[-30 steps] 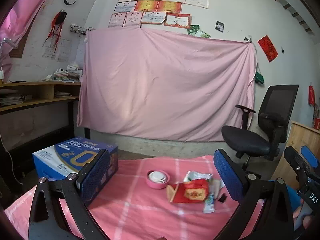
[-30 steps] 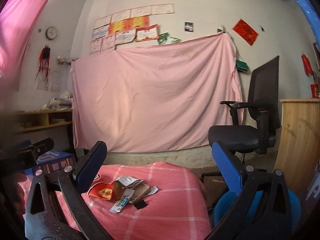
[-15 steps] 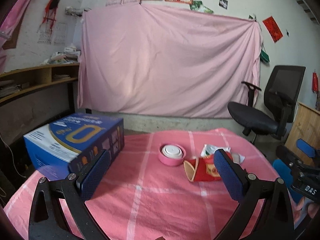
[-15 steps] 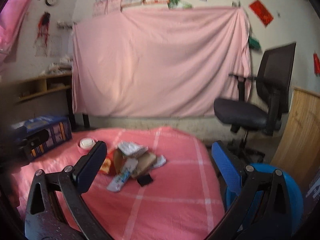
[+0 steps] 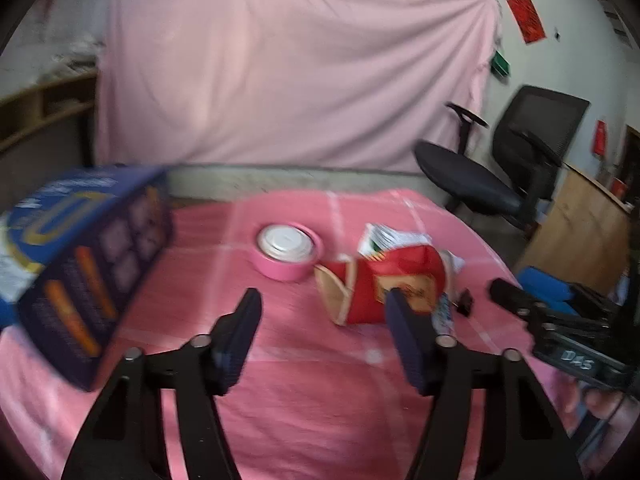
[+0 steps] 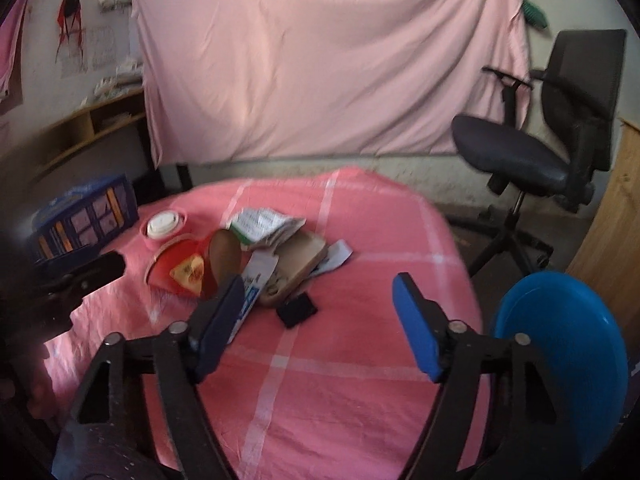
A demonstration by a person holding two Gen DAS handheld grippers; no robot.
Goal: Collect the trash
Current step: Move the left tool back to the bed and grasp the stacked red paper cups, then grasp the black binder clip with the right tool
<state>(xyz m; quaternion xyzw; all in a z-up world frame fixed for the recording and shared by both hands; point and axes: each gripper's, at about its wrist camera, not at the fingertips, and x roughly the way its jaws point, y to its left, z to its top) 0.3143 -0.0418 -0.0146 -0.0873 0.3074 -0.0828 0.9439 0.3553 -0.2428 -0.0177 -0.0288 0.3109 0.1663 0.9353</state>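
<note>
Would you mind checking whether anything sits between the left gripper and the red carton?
Nothing visible does. The left gripper is open above bare pink cloth, and the red carton lies just ahead of its right finger; the pink tape roll lies off left.

A pink cloth with white check lines [image 6: 340,320] covers the bench, carrying a red-and-gold carton [image 5: 394,288], a pink-rimmed white dish [image 5: 286,248] and a navy box with orange bars [image 5: 80,264], beside a bright blue bin [image 6: 560,360].
</note>
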